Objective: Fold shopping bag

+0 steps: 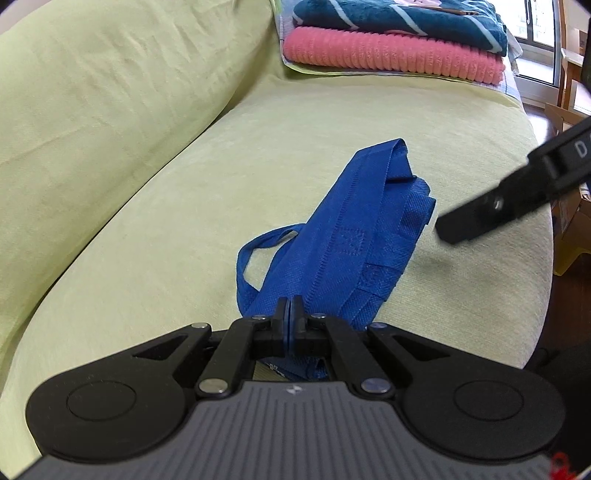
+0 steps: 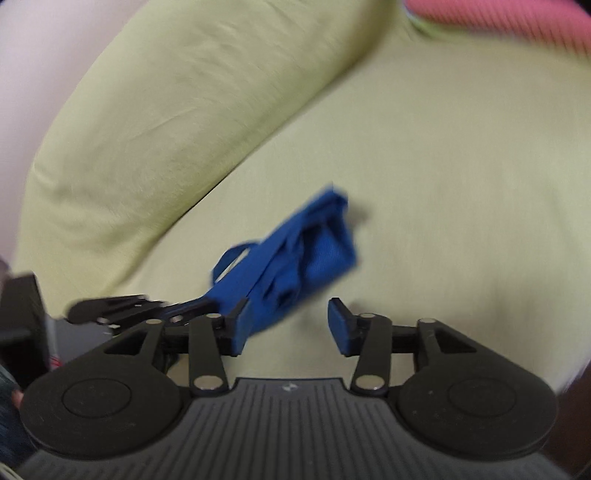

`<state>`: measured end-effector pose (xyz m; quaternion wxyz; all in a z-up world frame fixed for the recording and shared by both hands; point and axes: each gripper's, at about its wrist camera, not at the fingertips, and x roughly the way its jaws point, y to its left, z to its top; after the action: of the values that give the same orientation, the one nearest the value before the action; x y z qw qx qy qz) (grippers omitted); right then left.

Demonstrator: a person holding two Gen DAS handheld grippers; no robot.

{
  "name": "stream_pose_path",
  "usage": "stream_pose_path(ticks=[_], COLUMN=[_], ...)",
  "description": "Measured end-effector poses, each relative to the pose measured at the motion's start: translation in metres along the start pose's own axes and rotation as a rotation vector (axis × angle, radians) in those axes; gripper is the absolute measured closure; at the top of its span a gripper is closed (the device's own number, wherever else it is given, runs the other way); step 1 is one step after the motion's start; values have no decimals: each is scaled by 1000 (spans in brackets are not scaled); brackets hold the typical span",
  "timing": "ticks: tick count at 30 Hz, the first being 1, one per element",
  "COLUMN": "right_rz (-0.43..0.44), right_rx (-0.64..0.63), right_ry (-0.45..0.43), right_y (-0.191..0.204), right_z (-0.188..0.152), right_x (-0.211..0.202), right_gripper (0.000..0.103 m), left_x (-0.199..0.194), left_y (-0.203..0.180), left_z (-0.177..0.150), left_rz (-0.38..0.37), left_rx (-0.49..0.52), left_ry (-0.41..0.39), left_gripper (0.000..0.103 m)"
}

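A blue woven shopping bag (image 1: 354, 236) lies folded into a narrow strip on the yellow-green sofa seat (image 1: 184, 229), one handle loop sticking out to its left. My left gripper (image 1: 291, 314) is shut on the bag's near end. My right gripper (image 2: 288, 328) is open and empty, hovering just short of the bag (image 2: 295, 258); its view is blurred. Its finger (image 1: 480, 210) shows at the right of the left wrist view, beside the bag's far end. In the right wrist view the left gripper (image 2: 147, 310) reaches in from the left onto the bag.
The sofa back cushion (image 1: 110, 92) rises along the left. A stack of folded towels, pink (image 1: 391, 55) under dark teal (image 1: 399, 18), sits at the far end of the seat. Cardboard boxes (image 1: 569, 221) stand on the floor past the seat's right edge.
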<state>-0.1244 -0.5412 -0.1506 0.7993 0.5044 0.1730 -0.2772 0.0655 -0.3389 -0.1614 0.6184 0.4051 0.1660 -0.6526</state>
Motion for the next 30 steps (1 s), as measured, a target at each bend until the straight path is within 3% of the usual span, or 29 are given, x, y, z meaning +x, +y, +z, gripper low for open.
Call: stream_pose_path(ticks=[4,11,12,13,15,19,21,26,28,30], right_rz=[23,-25,-62,-102,-172,-176,-151,-121,-119,-112], right_rx=[115,221,196,165,57,-110,-149,-179,-191,-192], right_ry=[12,-71,-73,-75,-68,-41,-18,-4,-7,-8], right_y=[-1,7,13,19,30,38,36,34,35,33], right_z=[-3,5,6,6,8,15,19,21,20,22], right_x=[19,46,49,53,61,71,72,74,75,74], right_gripper=[46,44,47,62,64,66,67,67,67,68], left_x=[1,2,3,3,5,-2,-5,10,23,39], left_y=[0,2,1,1,1,11,29,77,94,108], left_z=[0,2,2,2,3,9,12,11,9,7], left_rz=[-4,-11,-9,-7,-4,-46,-79,-190,-271,-383], left_rx=[2,3,5,6,6,-1,-67,-239,-323,-412], left_ry=[0,1,1,1,3,25,37,100,111,133], left_gripper=[103,103,103,103,103,103,87,67,52,50])
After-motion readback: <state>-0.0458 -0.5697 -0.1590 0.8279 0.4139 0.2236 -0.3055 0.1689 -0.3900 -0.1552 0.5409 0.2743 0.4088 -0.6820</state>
